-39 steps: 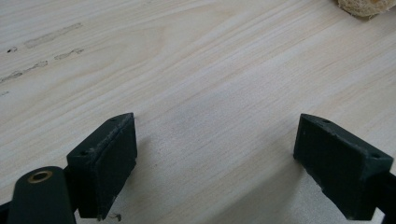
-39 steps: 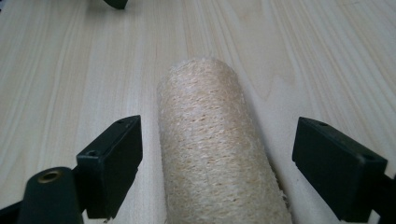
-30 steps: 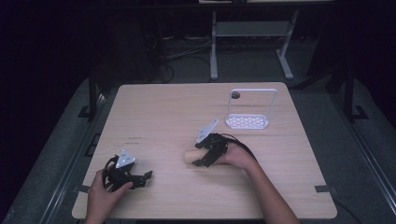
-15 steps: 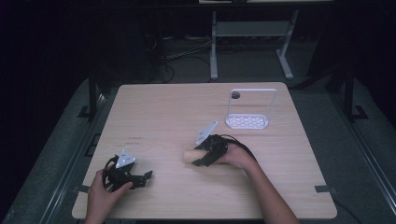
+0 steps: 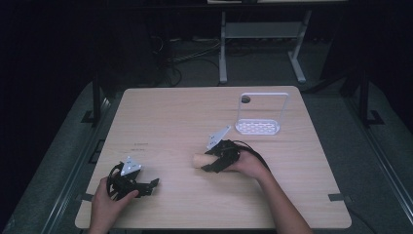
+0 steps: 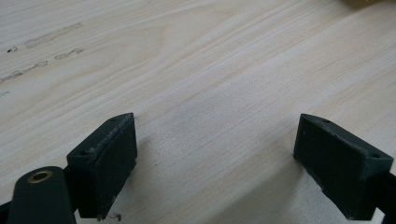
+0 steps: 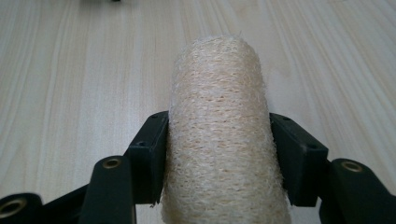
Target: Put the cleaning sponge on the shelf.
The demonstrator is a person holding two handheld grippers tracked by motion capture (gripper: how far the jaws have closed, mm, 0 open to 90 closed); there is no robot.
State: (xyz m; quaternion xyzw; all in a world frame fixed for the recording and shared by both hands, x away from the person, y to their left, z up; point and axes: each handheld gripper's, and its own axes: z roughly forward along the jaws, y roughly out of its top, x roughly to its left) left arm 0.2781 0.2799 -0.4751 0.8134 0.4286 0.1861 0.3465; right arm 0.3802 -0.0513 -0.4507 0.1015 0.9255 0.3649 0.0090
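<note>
A pale, fibrous loofah roll (image 5: 198, 159) (image 7: 217, 93) lies on the wooden table (image 5: 170, 117), a little right of centre. My right gripper (image 5: 208, 164) (image 7: 218, 154) has just been closing and is now shut on it, both black pads pressing its sides. The roll's free end sticks out to the left past the jaws. My left gripper (image 5: 150, 187) (image 6: 215, 163) rests near the front left of the table, held by a hand. Its jaws stand wide open over bare wood with nothing between them.
A white wire rack (image 5: 259, 126) with a perforated base stands at the back right of the table. Beyond the far edge, metal stand legs (image 5: 223, 53) and cables lie on the dark floor.
</note>
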